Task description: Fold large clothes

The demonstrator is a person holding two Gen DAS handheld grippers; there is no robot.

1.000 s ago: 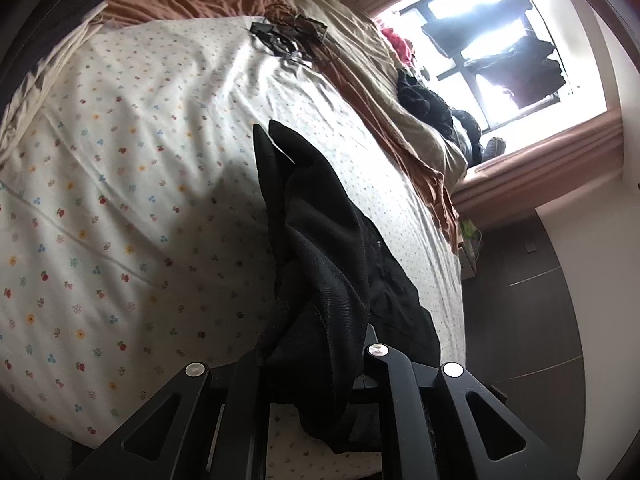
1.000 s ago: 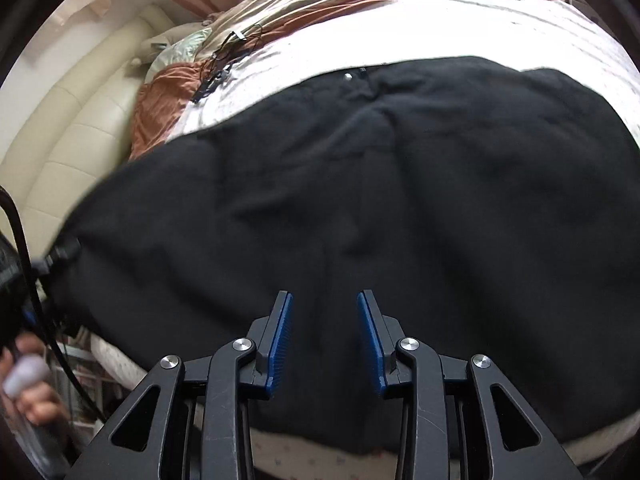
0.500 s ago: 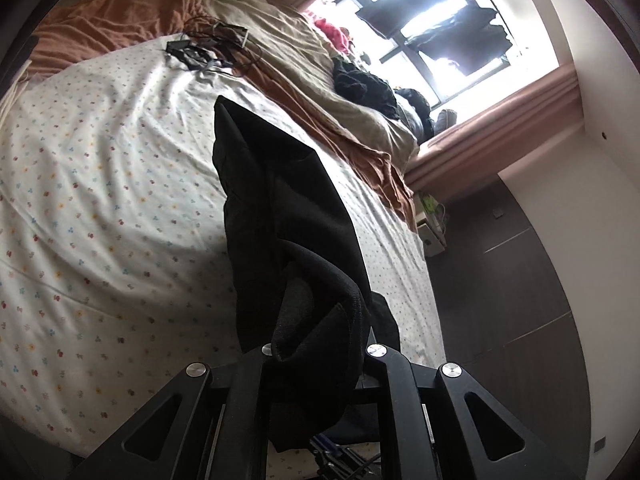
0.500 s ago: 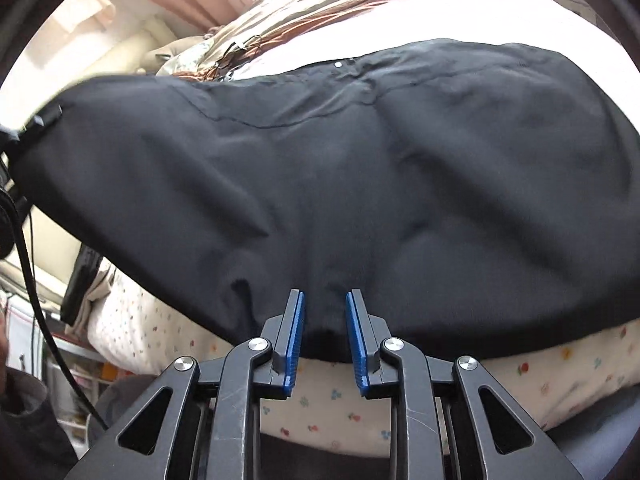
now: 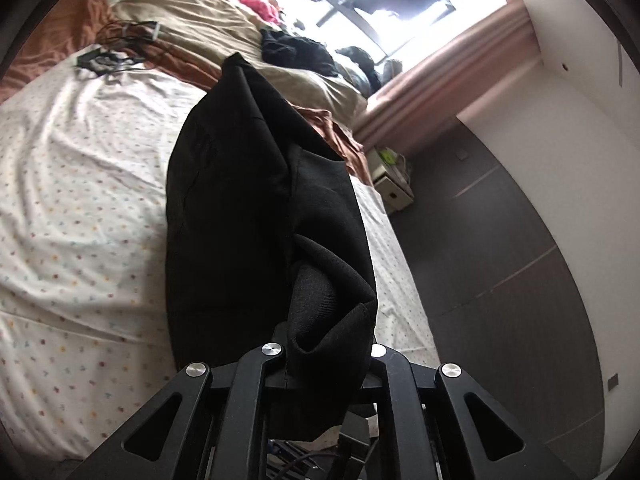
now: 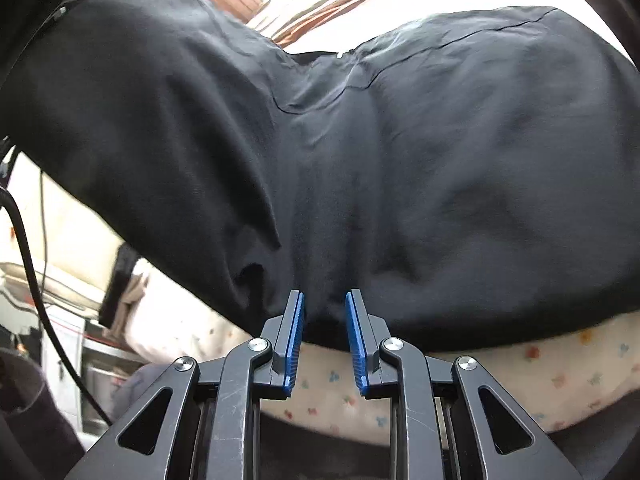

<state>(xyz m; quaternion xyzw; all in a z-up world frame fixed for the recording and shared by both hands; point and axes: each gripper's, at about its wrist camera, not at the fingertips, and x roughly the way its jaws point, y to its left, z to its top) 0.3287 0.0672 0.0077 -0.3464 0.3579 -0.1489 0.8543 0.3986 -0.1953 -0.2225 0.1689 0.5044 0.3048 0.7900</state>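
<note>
While the black garment [image 5: 248, 208] hung in the air over the bed [image 5: 80, 208], the fold was, as far as I could judge, only at its start. The left tongs [image 5: 324, 356] were clenched on a bunched corner of the cloth, which draped over them and hid their tips, and from that corner the garment stretched away toward the far side of the bed in a long dark sweep. The right tongs [image 6: 325, 320] sat at the near hem with their blue pads [image 6: 297, 332] to either side of a pinch of fabric; a narrow gap showed between the pads lower down, so I could not tell whether they truly gripped it or merely bracketed it. In the right wrist view the garment lay spread broad across the flowered sheet [image 6: 560, 368], its left part raised off the bed. No finished crease or stacked layer was visible, so I judged that the carrying-over, the laying down and the smoothing were all left to do. A tangle of cables [image 5: 116, 48] and a pile of other clothes [image 5: 304, 50] lay at the far end of the bed, well apart from the work.
</note>
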